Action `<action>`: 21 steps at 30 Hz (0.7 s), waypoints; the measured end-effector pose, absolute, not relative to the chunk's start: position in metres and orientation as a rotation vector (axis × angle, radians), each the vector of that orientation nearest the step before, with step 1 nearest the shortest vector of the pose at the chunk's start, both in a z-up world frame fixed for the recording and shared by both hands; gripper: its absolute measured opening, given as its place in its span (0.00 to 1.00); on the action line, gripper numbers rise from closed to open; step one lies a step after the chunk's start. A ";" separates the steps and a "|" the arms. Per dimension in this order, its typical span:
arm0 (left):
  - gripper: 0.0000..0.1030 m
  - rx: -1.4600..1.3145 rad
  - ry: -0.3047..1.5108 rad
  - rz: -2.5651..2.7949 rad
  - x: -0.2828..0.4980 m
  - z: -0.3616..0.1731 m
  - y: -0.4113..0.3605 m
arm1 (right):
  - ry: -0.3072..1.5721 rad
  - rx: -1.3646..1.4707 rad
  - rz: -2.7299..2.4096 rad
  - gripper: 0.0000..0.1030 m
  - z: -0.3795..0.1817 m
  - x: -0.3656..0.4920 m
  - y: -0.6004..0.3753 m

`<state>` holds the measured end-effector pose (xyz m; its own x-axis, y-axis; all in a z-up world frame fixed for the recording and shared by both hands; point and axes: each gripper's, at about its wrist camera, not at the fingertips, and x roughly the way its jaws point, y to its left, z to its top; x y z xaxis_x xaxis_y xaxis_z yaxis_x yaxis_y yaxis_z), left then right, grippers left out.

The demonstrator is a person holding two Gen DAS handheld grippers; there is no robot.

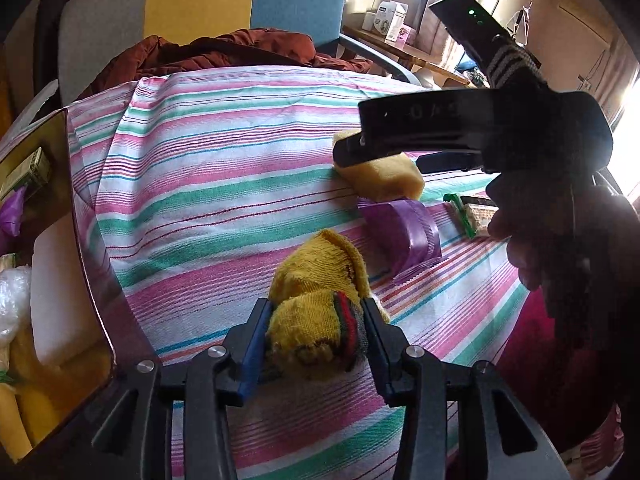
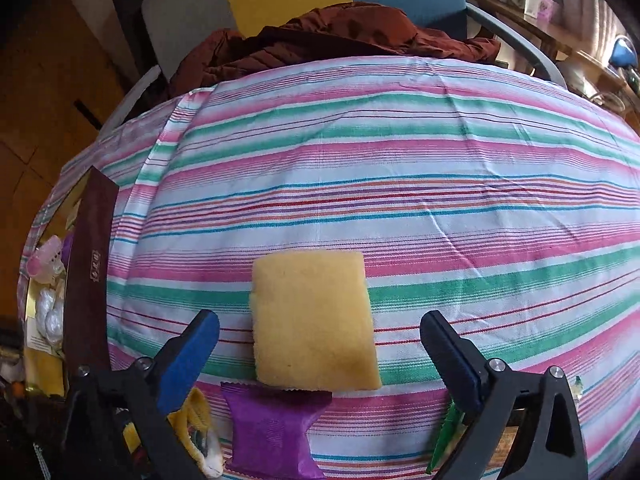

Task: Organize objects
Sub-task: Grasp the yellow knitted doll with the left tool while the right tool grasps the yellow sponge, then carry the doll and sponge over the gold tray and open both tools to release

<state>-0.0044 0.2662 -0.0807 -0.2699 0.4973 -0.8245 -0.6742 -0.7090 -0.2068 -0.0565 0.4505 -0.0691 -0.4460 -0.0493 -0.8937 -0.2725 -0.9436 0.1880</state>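
Now the left gripper point(image 1: 316, 332) is clamped on the bunched yellow sock point(image 1: 320, 300), low over the striped cloth point(image 1: 200, 168); the right gripper point(image 2: 320, 344) hangs spread wide above one yellow sponge point(image 2: 314, 320), touching nothing; one purple packet point(image 2: 268, 432) lies just beside it; only the left view shows the person's hand point(image 1: 560, 232) gripping the handle.

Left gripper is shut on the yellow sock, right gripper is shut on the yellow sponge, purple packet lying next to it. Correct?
Not quite. The right gripper is open: in the right wrist view its jaws stand wide apart on either side of the yellow sponge, not touching it. The rest holds: the left gripper is shut on the yellow sock, and the purple packet lies next to the sponge.
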 end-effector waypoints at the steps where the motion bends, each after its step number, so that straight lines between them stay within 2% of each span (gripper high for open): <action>1: 0.44 -1.225 0.239 2.031 -0.004 -0.081 0.266 | 0.444 -1.584 2.520 0.83 -0.071 -0.057 0.449; 2: 0.44 -1.222 0.241 2.032 -0.004 -0.081 0.268 | 0.422 -1.600 2.511 0.64 -0.073 -0.057 0.448; 3: 0.44 -1.218 0.245 2.033 -0.004 -0.081 0.268 | 0.409 -1.616 2.499 0.55 -0.076 -0.058 0.447; 6: 0.43 -1.213 0.248 2.030 -0.004 -0.081 0.271 | 0.388 -1.604 2.513 0.53 -0.073 -0.057 0.446; 10: 0.36 -1.194 0.263 2.030 -0.001 -0.068 0.271 | 0.439 -1.534 2.530 0.53 -0.063 -0.052 0.456; 21: 0.36 -1.058 0.094 2.171 -0.003 0.010 0.196 | 0.521 -1.351 2.582 0.53 -0.038 -0.041 0.465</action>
<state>-0.0034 0.1959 0.0103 -0.4133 0.5661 -0.7132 -0.6253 -0.7458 -0.2296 -0.0408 0.4654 -0.0375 -0.5705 -0.0020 -0.8213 -0.3164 -0.9223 0.2220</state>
